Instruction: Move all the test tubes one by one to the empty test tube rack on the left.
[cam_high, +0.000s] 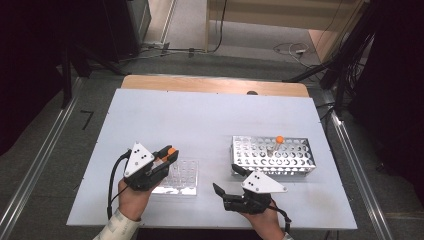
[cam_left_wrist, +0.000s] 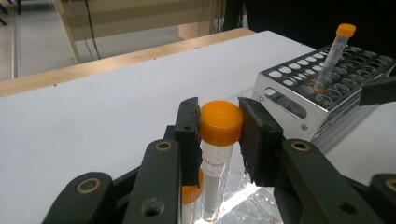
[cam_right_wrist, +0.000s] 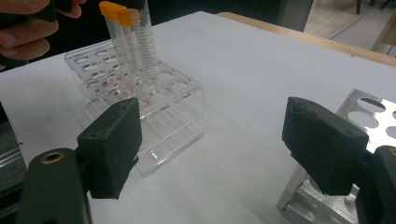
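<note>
My left gripper (cam_high: 170, 153) is shut on the orange cap of a clear tube (cam_left_wrist: 221, 124). The tube stands upright with its lower end in the clear plastic rack (cam_high: 180, 179). Two more orange-capped tubes (cam_right_wrist: 116, 18) stand beside it in that rack (cam_right_wrist: 173, 108). A metal rack (cam_high: 295, 156) to the right holds one tilted orange-capped tube (cam_high: 278, 143), also seen from the left gripper (cam_left_wrist: 334, 48). My right gripper (cam_high: 226, 178) is open between the two racks, just in front of the metal rack's left end, its jaws wide apart (cam_right_wrist: 217, 147) and holding nothing.
The racks sit on a white tabletop (cam_high: 200, 120) with a wooden strip along its far edge (cam_high: 215, 84). The far half of the table is bare. Cables (cam_high: 292, 49) and dark stands lie on the floor beyond.
</note>
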